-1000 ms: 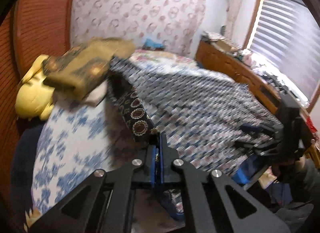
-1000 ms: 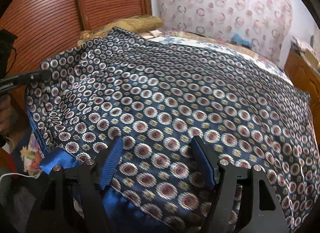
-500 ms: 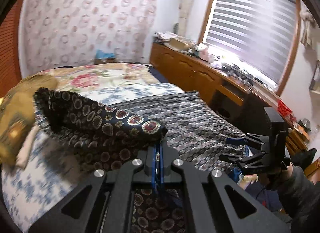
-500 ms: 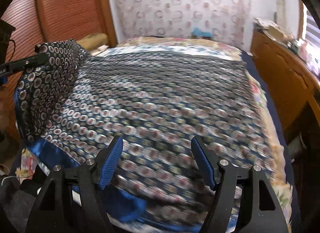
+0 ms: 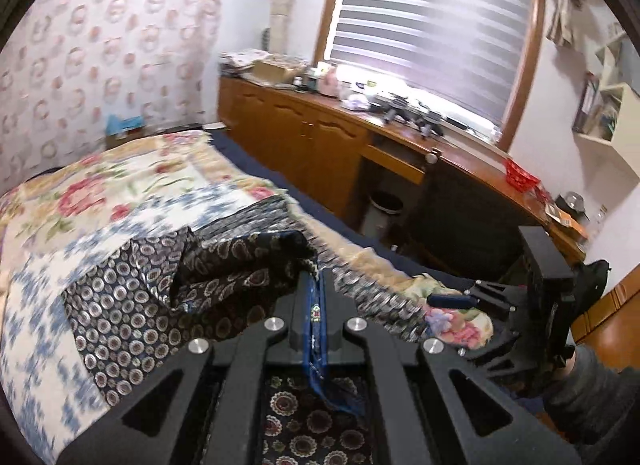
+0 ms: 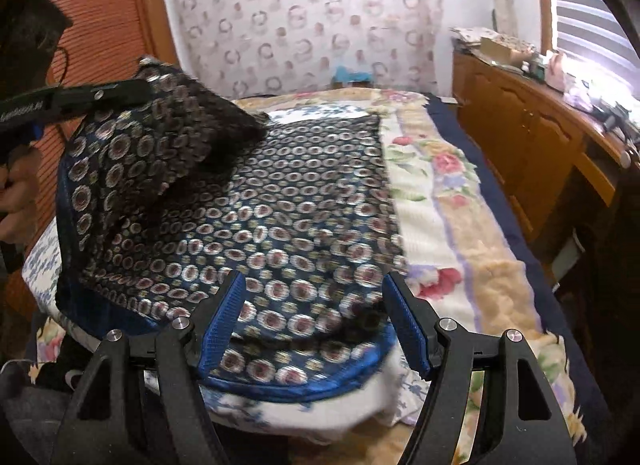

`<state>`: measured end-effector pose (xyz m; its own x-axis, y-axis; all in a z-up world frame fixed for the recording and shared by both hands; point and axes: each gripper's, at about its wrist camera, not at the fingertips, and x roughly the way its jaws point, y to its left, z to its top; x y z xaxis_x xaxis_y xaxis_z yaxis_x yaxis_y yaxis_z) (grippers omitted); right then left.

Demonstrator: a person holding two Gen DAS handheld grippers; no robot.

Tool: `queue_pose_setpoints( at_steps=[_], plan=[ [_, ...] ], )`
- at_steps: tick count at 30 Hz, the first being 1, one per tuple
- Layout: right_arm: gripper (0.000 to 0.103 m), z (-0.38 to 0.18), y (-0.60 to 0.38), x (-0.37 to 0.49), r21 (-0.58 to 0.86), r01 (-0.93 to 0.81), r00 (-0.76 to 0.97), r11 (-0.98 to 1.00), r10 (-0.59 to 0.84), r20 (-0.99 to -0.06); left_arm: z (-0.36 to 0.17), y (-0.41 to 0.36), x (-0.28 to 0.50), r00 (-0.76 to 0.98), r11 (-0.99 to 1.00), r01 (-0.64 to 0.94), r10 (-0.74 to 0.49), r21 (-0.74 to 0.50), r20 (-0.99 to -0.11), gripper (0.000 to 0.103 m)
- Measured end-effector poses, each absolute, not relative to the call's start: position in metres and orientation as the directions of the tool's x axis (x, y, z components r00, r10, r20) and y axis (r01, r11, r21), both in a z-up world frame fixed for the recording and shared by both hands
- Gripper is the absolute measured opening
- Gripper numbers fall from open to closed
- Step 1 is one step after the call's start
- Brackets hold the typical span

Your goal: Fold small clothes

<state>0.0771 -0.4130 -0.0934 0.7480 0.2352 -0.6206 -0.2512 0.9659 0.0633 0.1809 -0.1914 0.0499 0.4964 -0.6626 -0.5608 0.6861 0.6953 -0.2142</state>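
Note:
A dark blue patterned cloth (image 6: 280, 201) with round medallions and a bright blue hem lies spread on the bed. My left gripper (image 5: 316, 285) is shut on its hem and holds that corner lifted, so the cloth (image 5: 132, 305) folds over itself. In the right wrist view the left gripper (image 6: 140, 91) carries the raised corner at the upper left, above the flat part. My right gripper (image 6: 314, 297) stands open over the near edge of the cloth, with nothing pressed between its pads. In the left wrist view the right gripper (image 5: 452, 299) shows at the right, by the bed's edge.
The bed carries a floral blanket (image 6: 448, 193) and a blue-and-white sheet (image 5: 36, 305). A long wooden sideboard (image 5: 320, 145) with clutter runs under the blinds at the right, a dark bin (image 5: 384, 205) beside it. Wooden slatted doors (image 6: 100, 37) stand at the left.
My left gripper has swung right across the bed with the cloth corner, laying it over the rest. The right gripper has shifted right along the near edge, staying open.

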Motion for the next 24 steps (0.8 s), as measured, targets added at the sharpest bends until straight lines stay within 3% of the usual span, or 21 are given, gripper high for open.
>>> queue_pose_setpoints(
  at_steps=[7,9,11,13,15,24],
  plan=[
    [0.072,-0.091,-0.440,0.067,0.077,-0.211,0.758,0.974,0.213,-0.617,0.045,-0.240,0.194,0.441,0.669,0.717,-0.654,-0.197,-0.615,0.000],
    [0.072,-0.091,-0.444,0.064,0.074,-0.206,0.759,0.976,0.207,-0.617,0.043,-0.240,0.195,0.429,0.667,0.715,-0.656,-0.210,-0.621,0.010],
    [0.072,-0.091,-0.445,0.065,0.072,-0.203,0.759,0.977,0.204,-0.618,0.041,-0.234,0.193,0.432,0.671,0.712,-0.652,-0.207,-0.623,0.028],
    [0.072,-0.092,-0.450,0.064,0.072,-0.199,0.761,0.977,0.201,-0.617,0.039,-0.223,0.191,0.447,0.683,0.704,-0.640,-0.196,-0.626,0.032],
    [0.072,-0.091,-0.452,0.067,0.075,-0.196,0.765,0.978,0.201,-0.613,0.034,-0.204,0.190,0.467,0.708,0.683,-0.612,-0.179,-0.638,0.043],
    [0.072,-0.079,-0.433,0.091,0.069,-0.236,0.764,0.969,0.229,-0.604,-0.031,-0.131,0.210,0.507,0.830,0.548,-0.428,-0.103,-0.748,0.051]
  ],
)
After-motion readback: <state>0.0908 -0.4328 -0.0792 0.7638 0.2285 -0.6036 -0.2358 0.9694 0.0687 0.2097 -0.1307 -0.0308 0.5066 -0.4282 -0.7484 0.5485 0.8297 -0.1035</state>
